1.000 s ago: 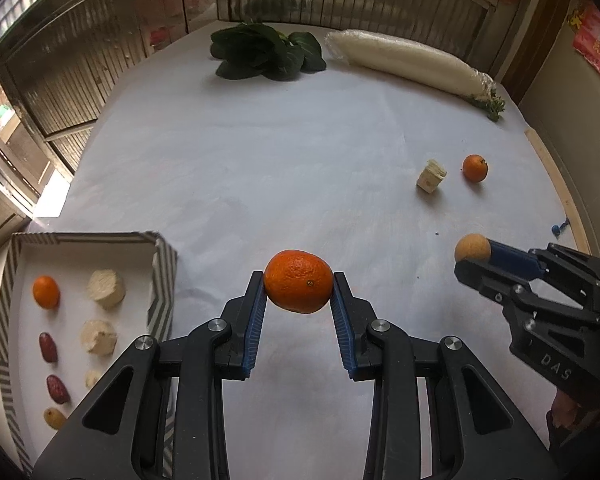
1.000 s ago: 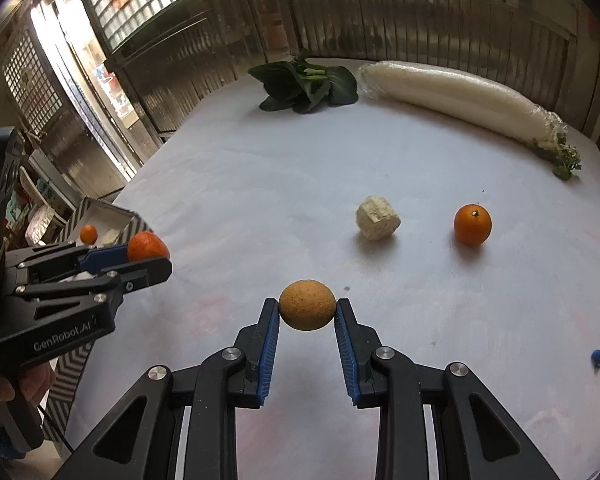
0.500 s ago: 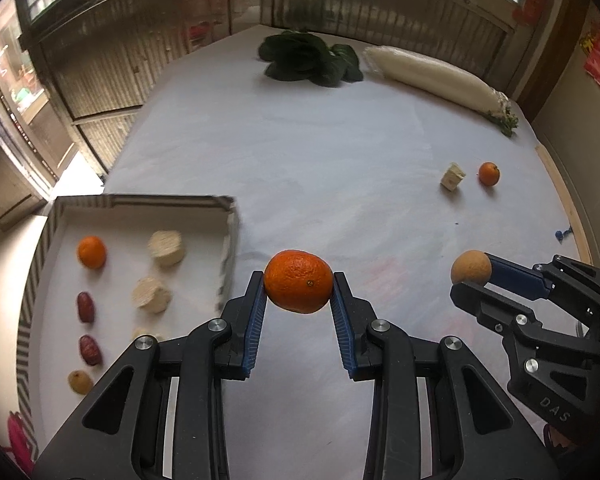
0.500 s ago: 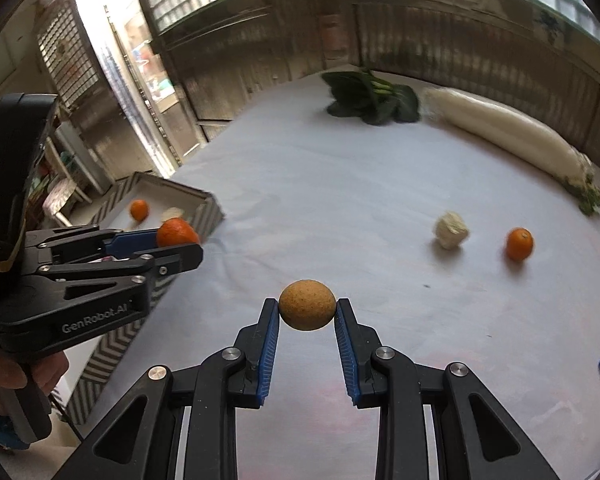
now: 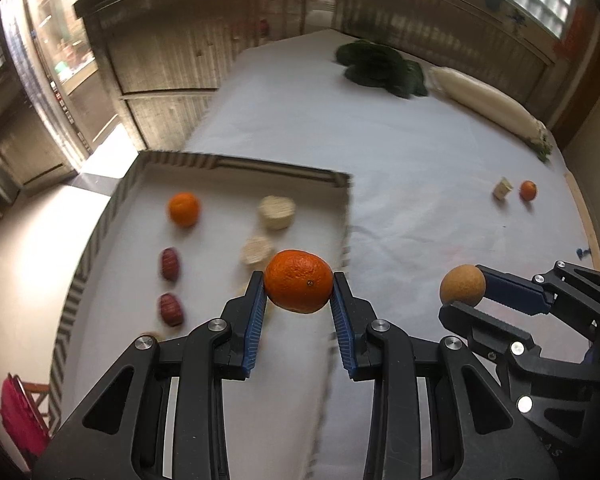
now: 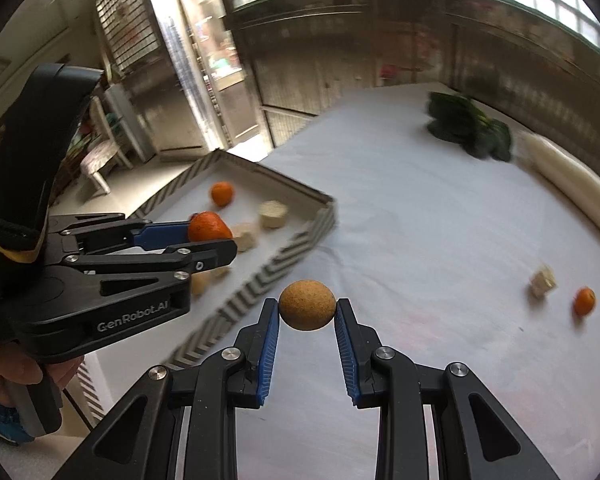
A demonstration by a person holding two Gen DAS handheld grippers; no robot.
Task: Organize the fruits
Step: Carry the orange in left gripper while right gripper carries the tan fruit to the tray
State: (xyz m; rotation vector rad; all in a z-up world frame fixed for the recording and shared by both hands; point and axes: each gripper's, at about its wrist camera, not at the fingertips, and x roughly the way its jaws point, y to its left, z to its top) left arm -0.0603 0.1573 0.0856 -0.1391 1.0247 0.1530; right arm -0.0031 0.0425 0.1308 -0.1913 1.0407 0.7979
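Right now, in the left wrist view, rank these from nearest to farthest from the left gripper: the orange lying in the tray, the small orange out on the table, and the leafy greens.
From the left gripper:
1. Orange in the tray, up and left, inside the tray.
2. Small orange on the table, far right, beside a pale chunk.
3. Leafy greens, at the table's far end.

The right claw (image 6: 307, 312) grips a tan ball (image 6: 307, 305) above the white bench (image 6: 420, 240). At left, the left claw (image 6: 216, 240) holds an orange (image 6: 208, 227) over the striped tray (image 6: 260, 280), where another orange (image 6: 222, 193) and pale chunks lie. Far right sit greens (image 6: 468, 132), a white roll (image 6: 572, 188), a cube (image 6: 543, 280) and a third orange (image 6: 584, 301).
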